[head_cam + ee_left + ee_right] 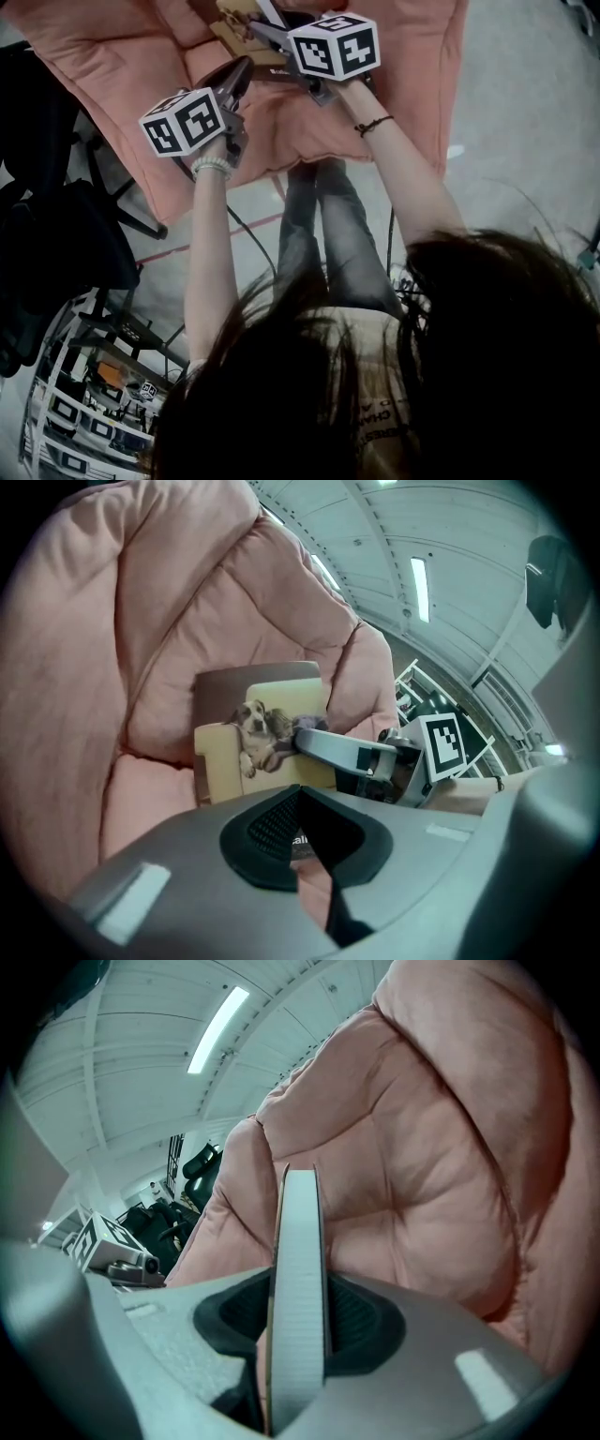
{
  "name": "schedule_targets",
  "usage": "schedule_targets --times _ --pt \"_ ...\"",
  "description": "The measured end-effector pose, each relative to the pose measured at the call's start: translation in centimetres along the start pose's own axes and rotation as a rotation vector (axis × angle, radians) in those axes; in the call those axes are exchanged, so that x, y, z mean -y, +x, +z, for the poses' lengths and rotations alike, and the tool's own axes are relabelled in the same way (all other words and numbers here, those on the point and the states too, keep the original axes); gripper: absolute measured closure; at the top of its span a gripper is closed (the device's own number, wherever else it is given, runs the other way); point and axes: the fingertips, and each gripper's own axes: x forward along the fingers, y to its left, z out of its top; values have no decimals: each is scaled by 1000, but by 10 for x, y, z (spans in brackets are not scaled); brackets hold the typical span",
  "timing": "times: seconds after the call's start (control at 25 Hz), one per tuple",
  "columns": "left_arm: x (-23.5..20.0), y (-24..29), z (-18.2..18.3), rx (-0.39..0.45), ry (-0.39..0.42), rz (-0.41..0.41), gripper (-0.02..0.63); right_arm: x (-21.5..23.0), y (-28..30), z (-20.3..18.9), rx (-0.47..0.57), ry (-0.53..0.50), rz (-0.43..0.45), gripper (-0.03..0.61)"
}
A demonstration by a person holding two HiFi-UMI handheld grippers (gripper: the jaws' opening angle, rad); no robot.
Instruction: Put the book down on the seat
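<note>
Pink cushioned seat (94, 56): fills upper part of head view; grey floor (525, 112) beside it.

Book (230, 752): tan cover with dog picture. Held upright in front of seat back, over seat cushion. Contact with cushion not determinable.

Right claw (298, 1283): clamped on book; grey page edge runs between pads. Jaws stand apart only by book's thickness.

Left claw (300, 794): tips together, nothing gripped. Positioned near book, facing its cover, not touching it.
</note>
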Motion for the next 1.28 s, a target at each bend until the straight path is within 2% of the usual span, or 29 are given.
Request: schedule_targets --times 0.36,0.64,0.92,1.28 --pt "-1 -1 -1 -6 -11 0 617 2 0 -1 -20 -5 -8 426" --pt "1 -2 -5 -11 -25 -2 617 10 -3 -7 -80 -16 -67 425" --pt "0 -4 -3 -7 -33 -2 617 30 -10 -10 -113 -58 -231 382" --pt "4 -2 -2 -7 -28 -13 617 51 -19 -16 -127 -56 -353 319"
